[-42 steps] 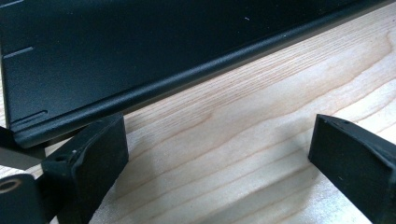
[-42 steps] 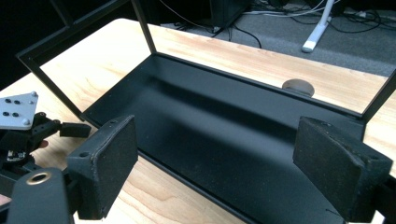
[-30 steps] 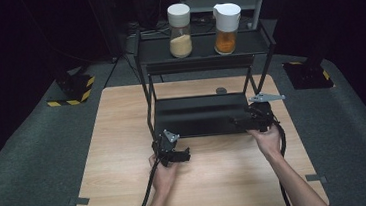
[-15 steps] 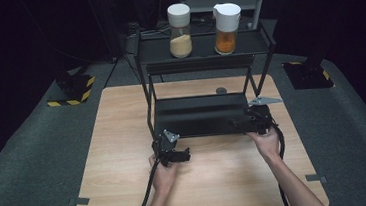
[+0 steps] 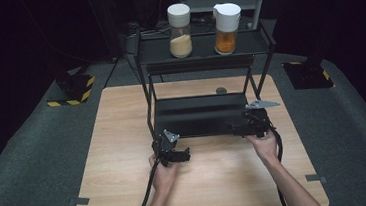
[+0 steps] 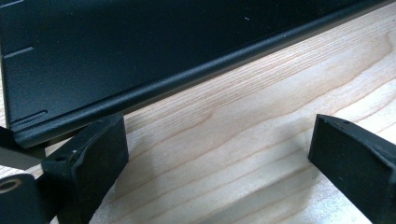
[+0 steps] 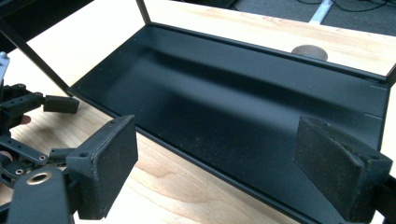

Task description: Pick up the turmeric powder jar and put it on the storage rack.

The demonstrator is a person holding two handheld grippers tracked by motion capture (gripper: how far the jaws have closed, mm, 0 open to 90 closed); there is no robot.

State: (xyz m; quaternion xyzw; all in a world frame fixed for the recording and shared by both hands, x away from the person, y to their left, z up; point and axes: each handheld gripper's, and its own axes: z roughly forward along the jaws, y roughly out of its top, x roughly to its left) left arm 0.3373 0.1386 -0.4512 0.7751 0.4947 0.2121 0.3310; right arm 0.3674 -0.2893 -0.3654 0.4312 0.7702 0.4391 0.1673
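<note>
1. Both grippers sit low over the wooden table (image 5: 125, 153): the left gripper (image 5: 182, 157) rests near the front left corner of a black two-tier metal rack (image 5: 206, 45), and the right gripper (image 5: 238, 127) is at the rack's front right corner, its jaws pointing left along the front edge.
2. In the left gripper view the left gripper (image 6: 217, 154) has its jaws spread wide with nothing between them but bare wood; the lip of the rack's lower shelf (image 6: 140, 60) runs just beyond the left jaw.
3. In the right gripper view the right gripper (image 7: 224, 172) is also wide open and empty, its jaws framing the front edge of the lower shelf (image 7: 243, 107); the left gripper (image 7: 37, 105) shows farther off at the left edge.
4. The jaw pads are blocky and matt black, with a slightly grainy face.
5. The lower shelf is a flat sheet with a low raised rim and a faint sheen, carried on thin, straight legs.
6. On the top shelf stand two clear jars, well apart from both grippers: a white-lidded jar (image 5: 180, 30) of pale grains on the left and a white-spouted jar (image 5: 226, 21) of orange contents on the right.
7. A small dark round disc (image 5: 221, 90) lies on the table behind the rack.
8. The table is light wood with visible grain and stands on grey carpet (image 5: 34, 146).
</note>
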